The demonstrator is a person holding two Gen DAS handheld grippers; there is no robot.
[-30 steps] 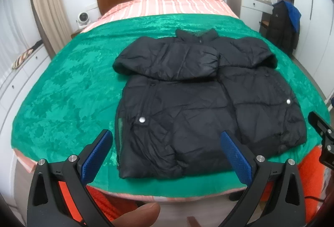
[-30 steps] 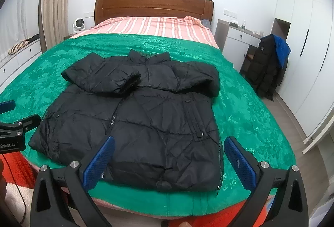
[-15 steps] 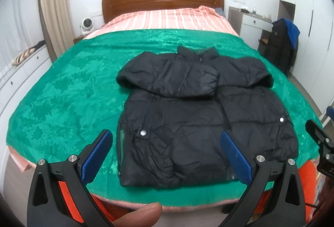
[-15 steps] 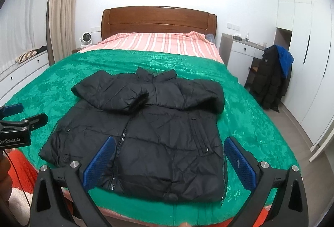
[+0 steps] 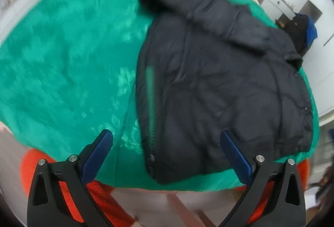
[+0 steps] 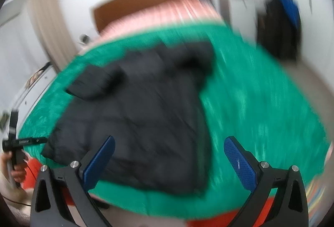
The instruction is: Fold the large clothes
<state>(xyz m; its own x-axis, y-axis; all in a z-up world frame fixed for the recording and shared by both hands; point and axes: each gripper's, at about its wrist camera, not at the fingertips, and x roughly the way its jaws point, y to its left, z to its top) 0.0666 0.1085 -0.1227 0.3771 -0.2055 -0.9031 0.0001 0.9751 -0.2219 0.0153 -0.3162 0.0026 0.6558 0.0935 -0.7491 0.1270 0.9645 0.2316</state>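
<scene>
- Black puffer jacket point(image 5: 219, 81) lay flat on the green bedspread point(image 5: 68, 64), front side up, hem at the near edge of the bed, collar at the far end.
- Both sleeves looked already crossed over the chest; blur made the exact overlap hard to read.
- Body not yet folded: sides and hem lay fully spread, so I judged the task only partly done, with the side-in and hem-up folds left.
- Left gripper point(image 5: 167, 153) was released, fingers spread wide, empty, hovering above the near left hem corner, not touching cloth.
- Right gripper point(image 6: 170, 158) was likewise spread and empty, above the near right part of the hem; view heavily blurred.
- Next likely needed: a pinch on the hem corners.
</scene>
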